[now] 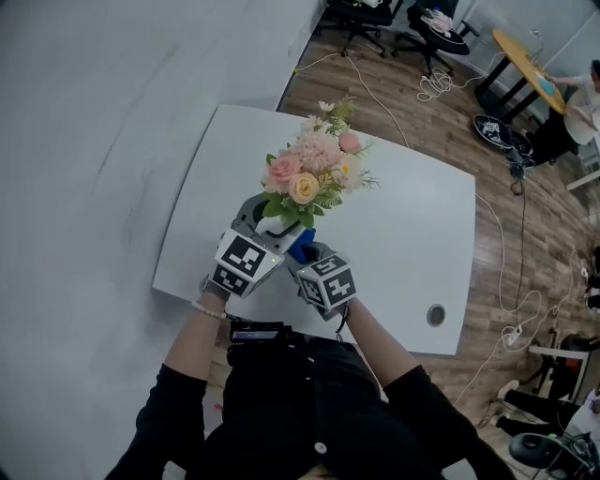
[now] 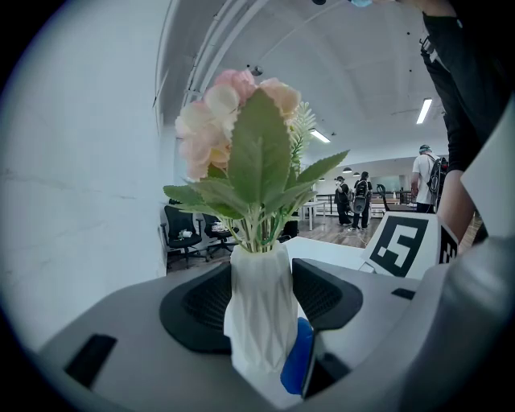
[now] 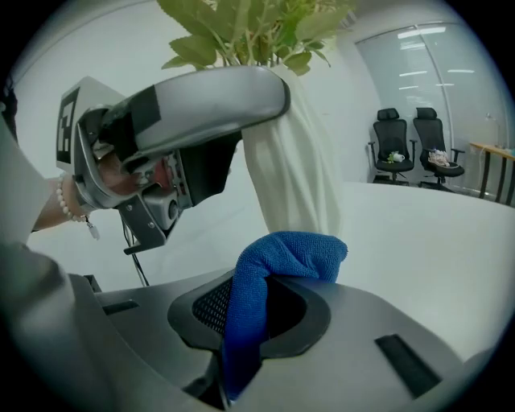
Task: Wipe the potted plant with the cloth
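Observation:
The potted plant is a white ribbed vase (image 2: 259, 314) with pink and cream flowers (image 1: 309, 173) and green leaves (image 2: 257, 153). My left gripper (image 2: 259, 299) is shut on the vase, one pad on each side. The vase (image 1: 275, 225) stands near the front left of the white table (image 1: 412, 234). My right gripper (image 3: 261, 310) is shut on a blue cloth (image 3: 273, 265), whose bunched end touches the lower part of the vase (image 3: 294, 169). In the head view the right gripper (image 1: 309, 253) sits just right of the left gripper (image 1: 265, 223), with the cloth (image 1: 300, 246) between them.
A grey wall runs along the table's left side. A round cable hole (image 1: 436, 315) lies in the table's front right. Office chairs (image 1: 375, 14), a yellow round table (image 1: 525, 56) and loose cables (image 1: 441, 84) are on the wooden floor beyond. People (image 2: 354, 201) stand far off.

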`<state>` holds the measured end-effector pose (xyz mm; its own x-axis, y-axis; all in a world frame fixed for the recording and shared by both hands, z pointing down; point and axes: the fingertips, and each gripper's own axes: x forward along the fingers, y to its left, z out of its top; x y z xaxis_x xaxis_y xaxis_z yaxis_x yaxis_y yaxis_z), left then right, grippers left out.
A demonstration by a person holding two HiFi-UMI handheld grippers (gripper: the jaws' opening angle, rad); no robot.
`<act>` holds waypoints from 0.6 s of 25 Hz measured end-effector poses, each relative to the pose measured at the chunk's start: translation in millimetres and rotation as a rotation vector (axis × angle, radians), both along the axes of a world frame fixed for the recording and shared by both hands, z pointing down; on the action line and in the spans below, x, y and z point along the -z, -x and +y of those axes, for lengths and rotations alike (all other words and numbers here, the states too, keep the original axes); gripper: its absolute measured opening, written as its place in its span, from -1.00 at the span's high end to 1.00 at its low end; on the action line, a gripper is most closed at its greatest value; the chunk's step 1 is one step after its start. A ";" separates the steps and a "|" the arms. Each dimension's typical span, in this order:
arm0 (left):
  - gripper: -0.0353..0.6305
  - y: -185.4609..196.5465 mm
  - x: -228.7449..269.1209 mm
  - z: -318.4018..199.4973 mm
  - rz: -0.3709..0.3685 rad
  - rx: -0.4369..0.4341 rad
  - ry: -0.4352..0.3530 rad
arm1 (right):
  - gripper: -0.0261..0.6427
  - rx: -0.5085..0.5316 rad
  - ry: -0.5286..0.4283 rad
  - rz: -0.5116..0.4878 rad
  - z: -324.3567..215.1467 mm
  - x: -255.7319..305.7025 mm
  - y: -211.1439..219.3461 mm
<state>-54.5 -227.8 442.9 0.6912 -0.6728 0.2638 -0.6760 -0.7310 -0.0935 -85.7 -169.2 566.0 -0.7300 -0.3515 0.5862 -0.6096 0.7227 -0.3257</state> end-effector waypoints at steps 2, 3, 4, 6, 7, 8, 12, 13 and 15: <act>0.15 0.2 0.7 0.2 0.001 0.000 0.000 | 0.67 0.026 -0.035 0.009 1.6 9.2 0.3; 0.15 0.3 1.1 0.6 0.001 0.000 0.000 | 0.67 0.040 -0.053 0.014 3.0 13.9 0.6; 0.15 0.4 1.4 1.2 0.002 -0.001 0.001 | 0.67 0.054 -0.072 0.020 4.7 18.5 1.3; 0.15 0.5 1.9 1.8 0.003 -0.003 0.002 | 0.67 0.086 -0.110 0.034 8.1 26.3 3.4; 0.15 0.7 1.8 1.6 0.004 -0.004 0.002 | 0.67 0.108 -0.130 0.043 9.9 29.3 5.1; 0.15 1.0 1.7 1.0 0.006 -0.002 0.001 | 0.67 0.135 -0.149 0.053 12.4 31.5 7.4; 0.15 2.8 4.8 -3.1 0.021 0.016 -0.011 | 0.67 0.287 -0.200 0.087 32.9 36.4 22.0; 0.15 2.5 5.8 -3.6 0.023 0.018 -0.014 | 0.66 0.322 -0.206 0.094 38.5 35.7 25.4; 0.15 1.8 5.6 -4.1 0.028 0.016 -0.019 | 0.66 0.372 -0.206 0.102 47.2 31.4 31.9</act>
<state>-56.3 -231.9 437.3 0.6870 -0.6887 0.2321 -0.6902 -0.7182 -0.0882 -117.5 -121.9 534.6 -0.7713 -0.1923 0.6068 -0.3166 0.9429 -0.1037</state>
